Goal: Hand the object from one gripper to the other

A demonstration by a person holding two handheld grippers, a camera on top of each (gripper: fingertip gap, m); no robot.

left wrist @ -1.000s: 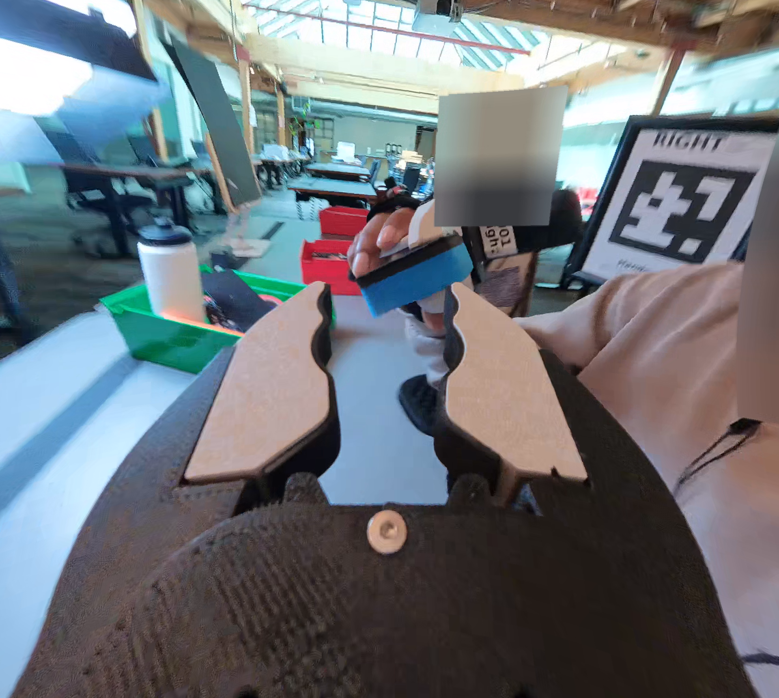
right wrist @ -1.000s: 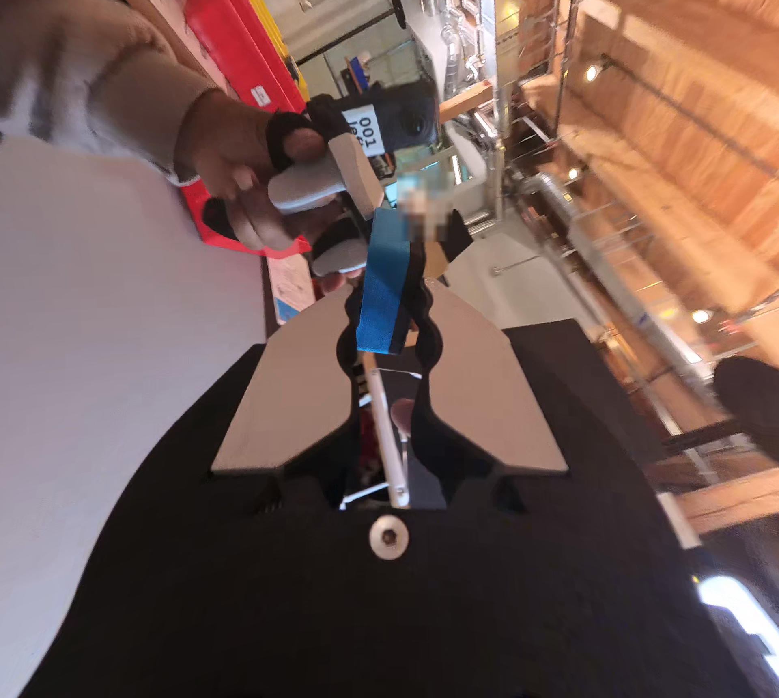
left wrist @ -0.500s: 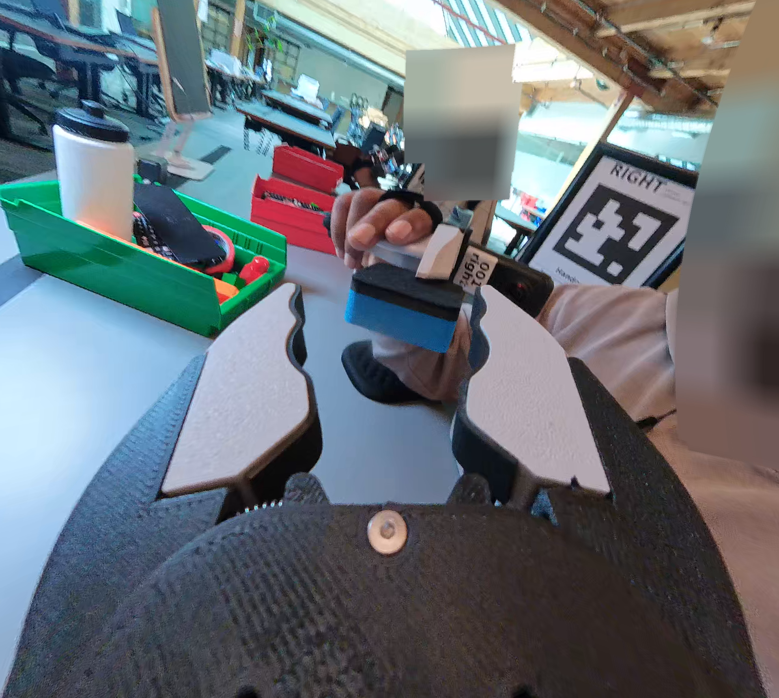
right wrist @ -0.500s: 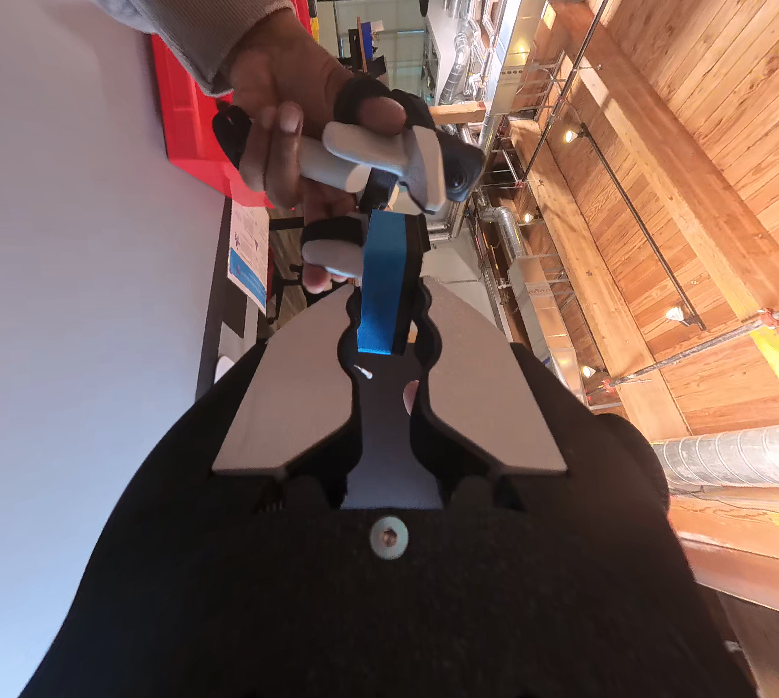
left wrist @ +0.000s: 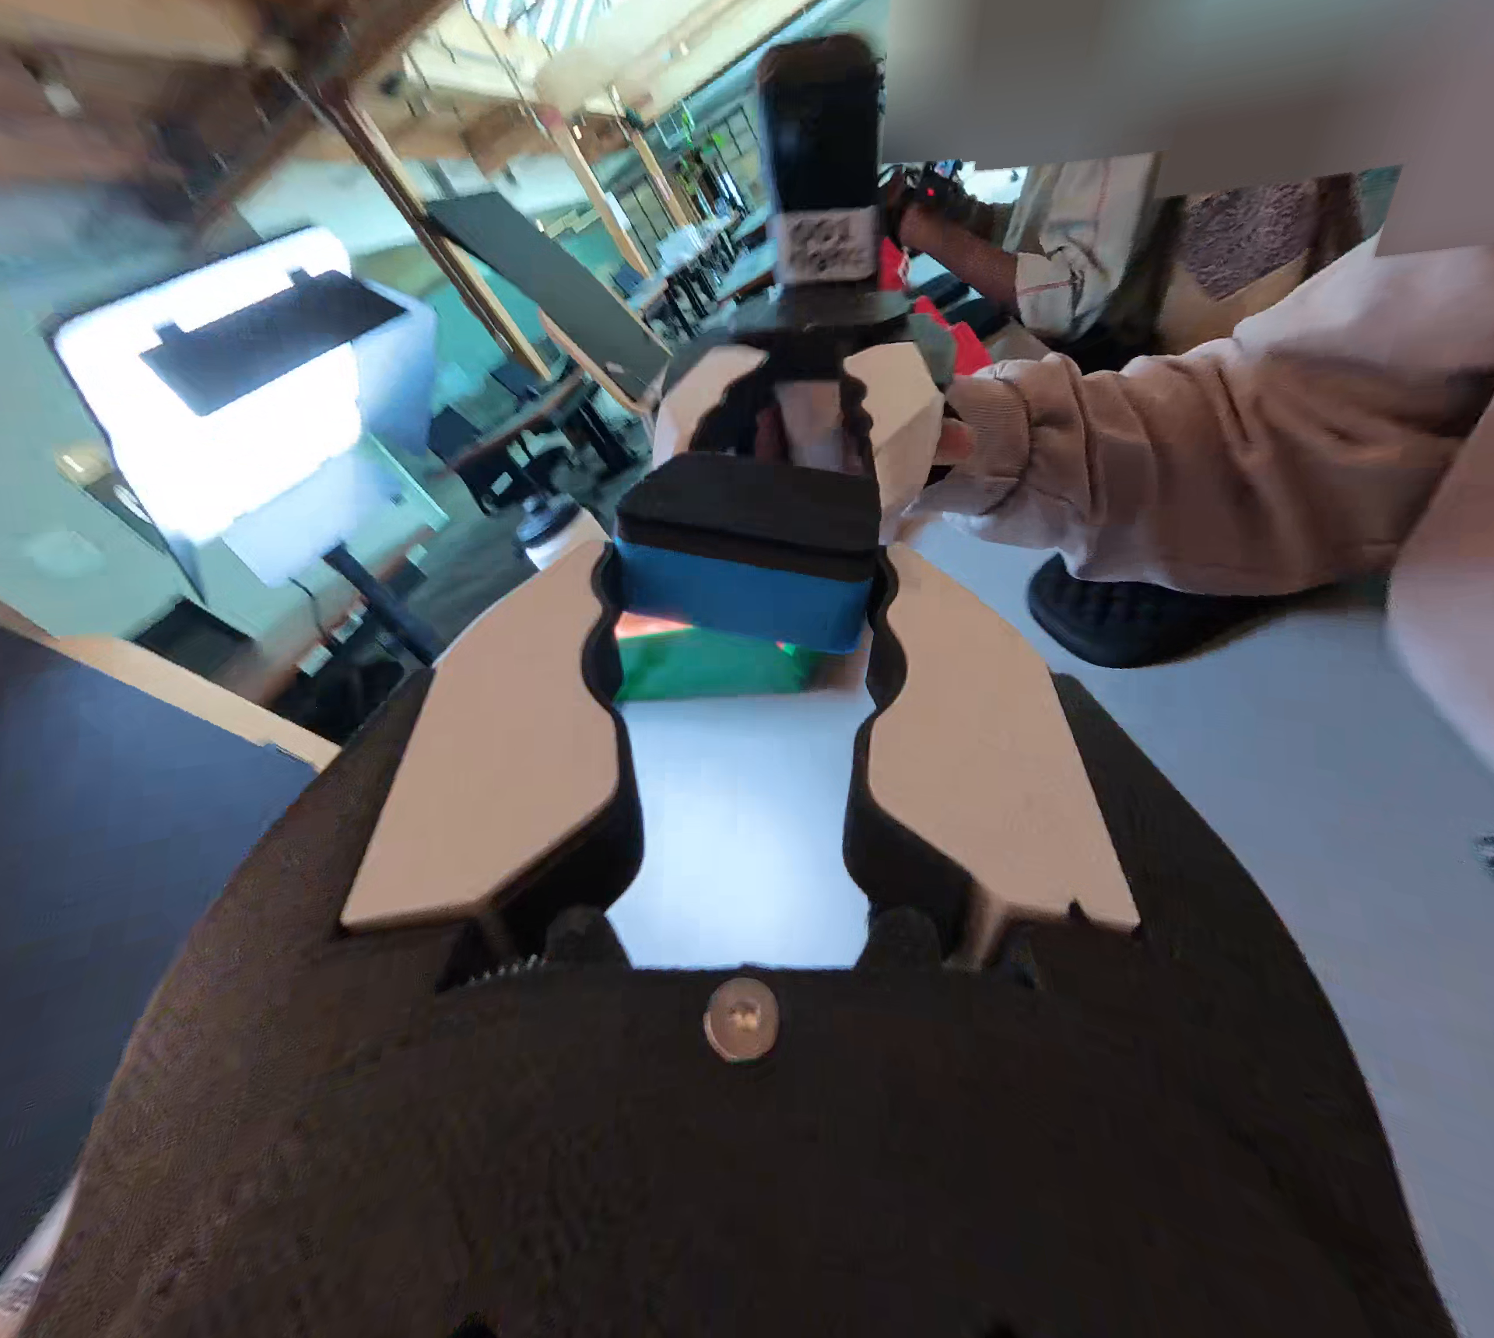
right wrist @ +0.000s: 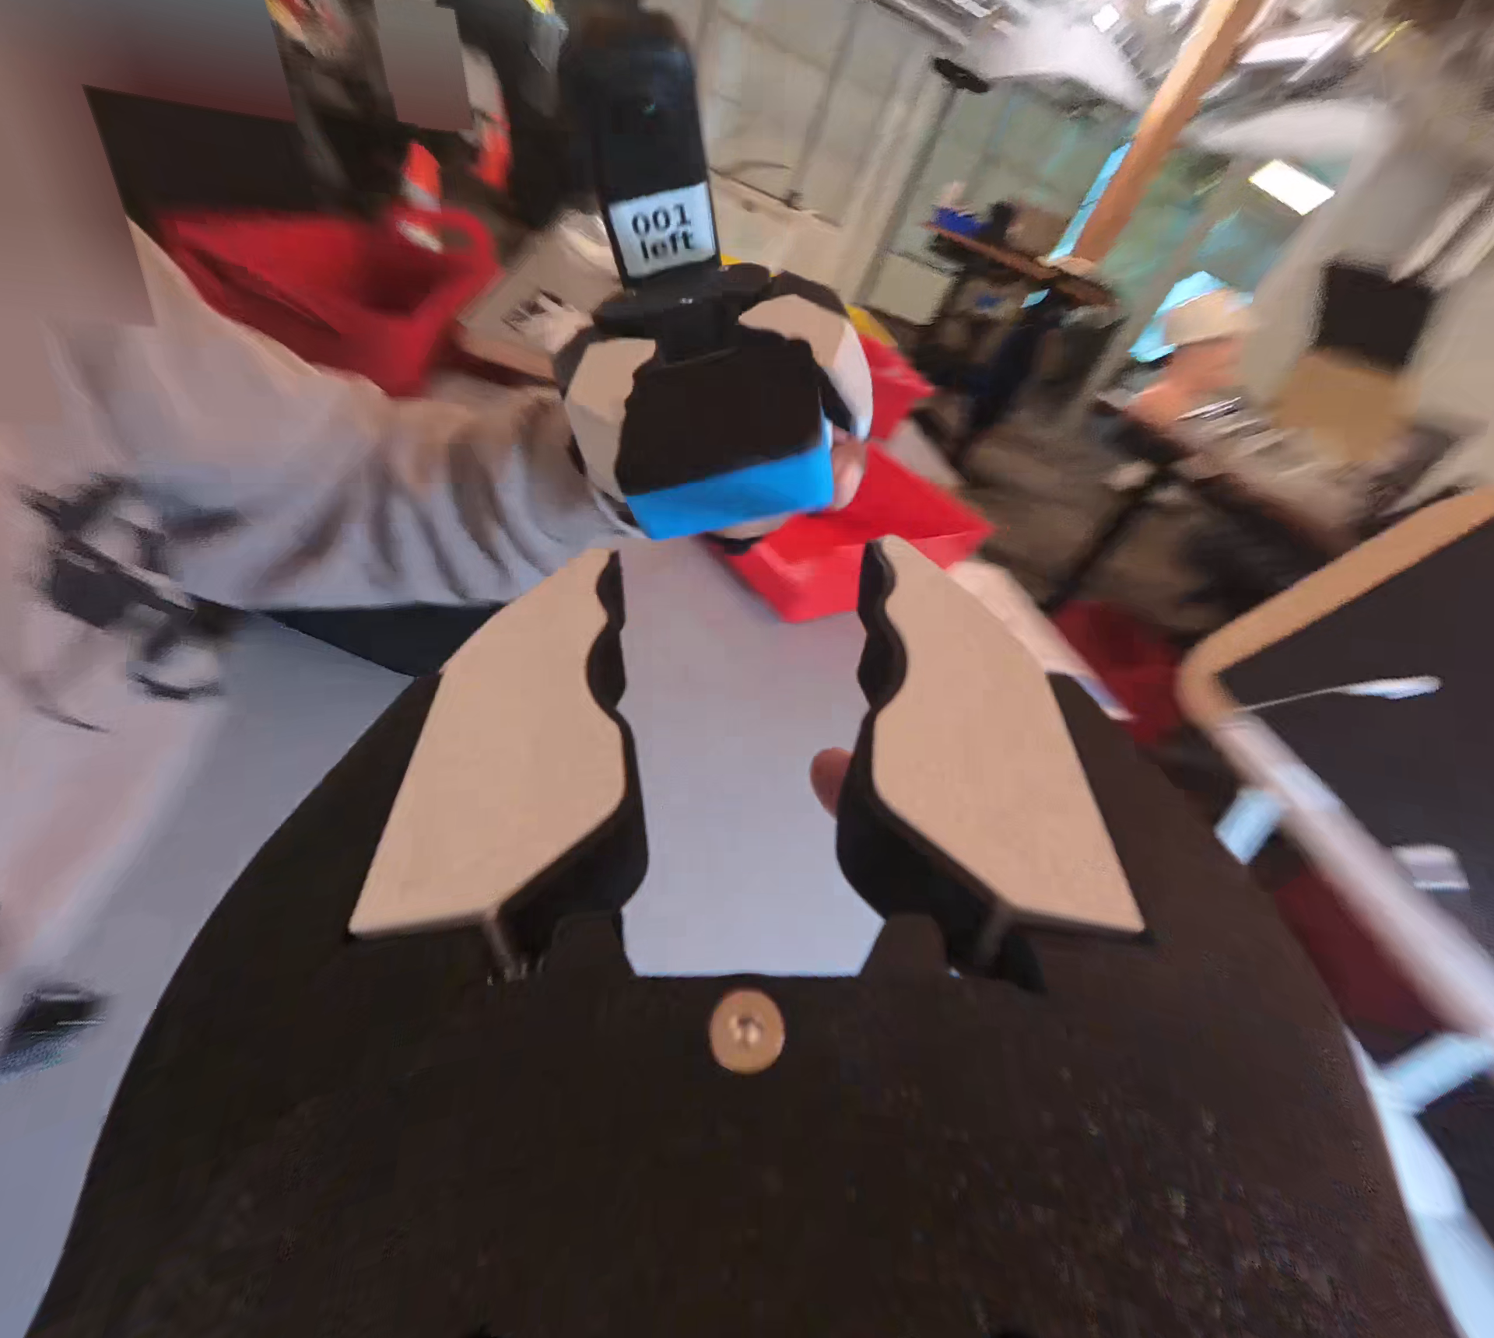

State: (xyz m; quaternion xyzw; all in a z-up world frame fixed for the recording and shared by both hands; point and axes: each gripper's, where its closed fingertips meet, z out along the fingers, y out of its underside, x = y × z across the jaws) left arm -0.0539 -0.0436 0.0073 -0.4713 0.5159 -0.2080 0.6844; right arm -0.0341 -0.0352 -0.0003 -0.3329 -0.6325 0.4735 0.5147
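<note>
Matt foam block (left wrist: pixel 740 564), black layer over blue. Left gripper (left wrist: pixel 740 572): rough, grainy black plastic, flat matt beige pads (left wrist: pixel 501 758), one shiny metal screw (left wrist: pixel 741 1029). Smooth grey table (left wrist: pixel 1213 717). Soft knit sleeve (left wrist: pixel 1196 467).

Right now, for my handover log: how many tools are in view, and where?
2. The left tool is shut on the blue-and-black eraser at its fingertips. The right tool faces it, open, with the eraser just beyond its tips. No other tool shows.
</note>
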